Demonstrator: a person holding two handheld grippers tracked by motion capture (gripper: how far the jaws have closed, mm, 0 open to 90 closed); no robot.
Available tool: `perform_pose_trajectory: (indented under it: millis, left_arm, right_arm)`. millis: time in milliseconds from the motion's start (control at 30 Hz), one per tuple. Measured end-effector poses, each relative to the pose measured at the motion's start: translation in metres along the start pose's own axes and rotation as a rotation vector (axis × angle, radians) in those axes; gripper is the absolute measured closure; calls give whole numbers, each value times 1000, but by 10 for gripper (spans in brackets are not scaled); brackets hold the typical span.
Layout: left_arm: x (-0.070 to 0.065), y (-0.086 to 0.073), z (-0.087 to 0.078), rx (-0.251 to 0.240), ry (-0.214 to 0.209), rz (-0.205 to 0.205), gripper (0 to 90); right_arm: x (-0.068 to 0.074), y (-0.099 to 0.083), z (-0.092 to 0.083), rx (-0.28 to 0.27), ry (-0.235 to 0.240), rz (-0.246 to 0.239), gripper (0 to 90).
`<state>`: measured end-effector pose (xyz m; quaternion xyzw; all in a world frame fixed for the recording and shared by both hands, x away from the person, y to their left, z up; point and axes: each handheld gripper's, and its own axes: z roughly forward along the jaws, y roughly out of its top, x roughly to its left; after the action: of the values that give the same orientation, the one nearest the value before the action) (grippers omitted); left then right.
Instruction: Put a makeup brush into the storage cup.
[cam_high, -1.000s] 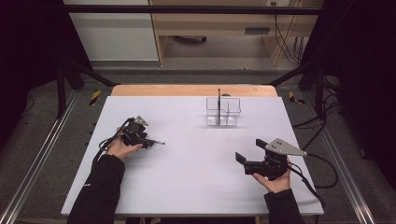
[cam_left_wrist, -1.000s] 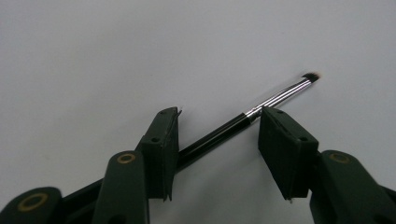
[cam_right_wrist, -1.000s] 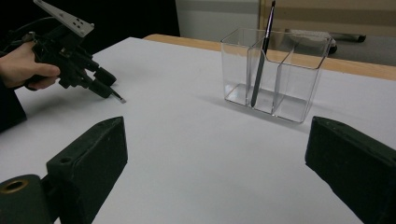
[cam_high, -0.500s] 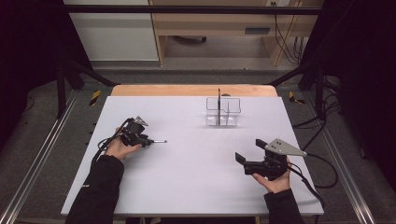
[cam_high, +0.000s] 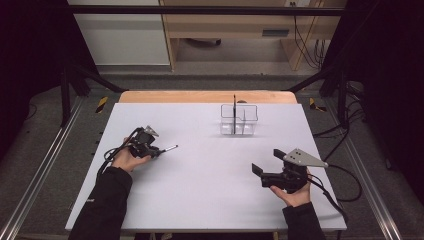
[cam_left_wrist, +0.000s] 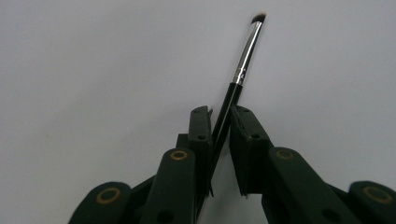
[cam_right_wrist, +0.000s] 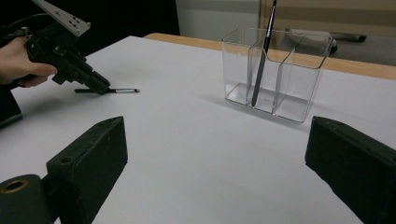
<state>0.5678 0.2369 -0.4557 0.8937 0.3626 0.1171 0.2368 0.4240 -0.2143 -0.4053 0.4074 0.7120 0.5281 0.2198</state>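
Observation:
A thin black makeup brush (cam_left_wrist: 245, 60) with a silver ferrule sticks out between the jaws of my left gripper (cam_left_wrist: 219, 114), which is shut on its handle. In the high view that gripper (cam_high: 159, 151) is at the table's left, and the brush (cam_high: 171, 148) points right, low over the white surface. My right gripper (cam_high: 267, 161) rests at the near right, open and holding nothing, its jaws wide apart in its own view (cam_right_wrist: 215, 140). A clear divided organizer (cam_right_wrist: 280, 70) stands at the far middle. A second brush (cam_right_wrist: 261, 60) stands upright in its left compartment.
The white table top (cam_high: 210, 190) ends at a wooden strip (cam_high: 200, 96) along the far edge. Cables trail from both grippers over the table's sides. Metal rails run along the floor left and right of the table.
The left gripper and its brush have shifted slightly, the brush tip a touch farther up the table. The right gripper has stayed still.

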Motion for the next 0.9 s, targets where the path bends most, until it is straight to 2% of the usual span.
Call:
perform_pose_trajectory:
  millis: [300,600,667,767,900]
  left_arm:
    - [0,0,-2,16,-5,-26,826]
    - [1,-3,-3,15,-22,-71,827]
    - [2,-3,-3,18,-26,-69,825]
    - [2,-2,-4,27,-29,-61,776]
    - [3,-1,-5,43,-12,-52,693]
  right_arm:
    - [0,0,0,1,1,0,63]
    - [0,0,0,1,1,0,64]
    - [0,0,0,2,1,0,63]
    - [0,0,0,1,1,0,64]
    - [0,0,0,1,2,0,63]
